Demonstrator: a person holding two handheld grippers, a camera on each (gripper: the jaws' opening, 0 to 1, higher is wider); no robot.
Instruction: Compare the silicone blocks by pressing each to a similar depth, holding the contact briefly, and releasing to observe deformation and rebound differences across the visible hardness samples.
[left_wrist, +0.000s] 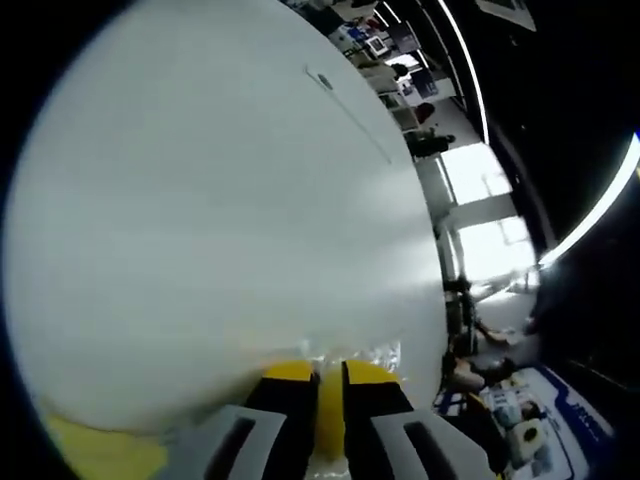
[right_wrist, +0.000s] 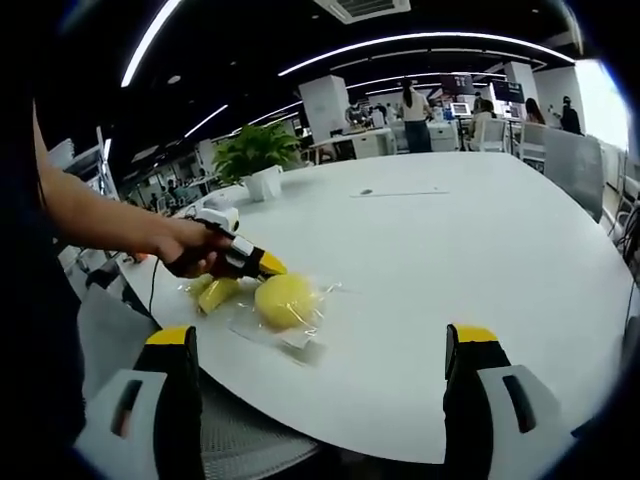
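Note:
In the right gripper view, a round yellow silicone block (right_wrist: 287, 301) and a longer yellow block (right_wrist: 218, 293) lie in clear plastic wrap (right_wrist: 300, 343) near the front left edge of the white table (right_wrist: 450, 260). A person's hand (right_wrist: 185, 245) holds my left gripper (right_wrist: 268, 266), whose yellow tips rest shut against the round block's upper left side. My right gripper (right_wrist: 325, 340) hangs wide open short of the table edge, nothing between its jaws. In the left gripper view, the left gripper (left_wrist: 330, 372) has its jaws almost together, with yellow block (left_wrist: 329, 425) showing in the slit.
A potted plant (right_wrist: 255, 155) in a white pot stands at the table's far left. A small dark mark (right_wrist: 367, 191) lies on the table further back. A grey chair (right_wrist: 580, 160) is at the right edge. Desks and people (right_wrist: 415, 105) fill the background.

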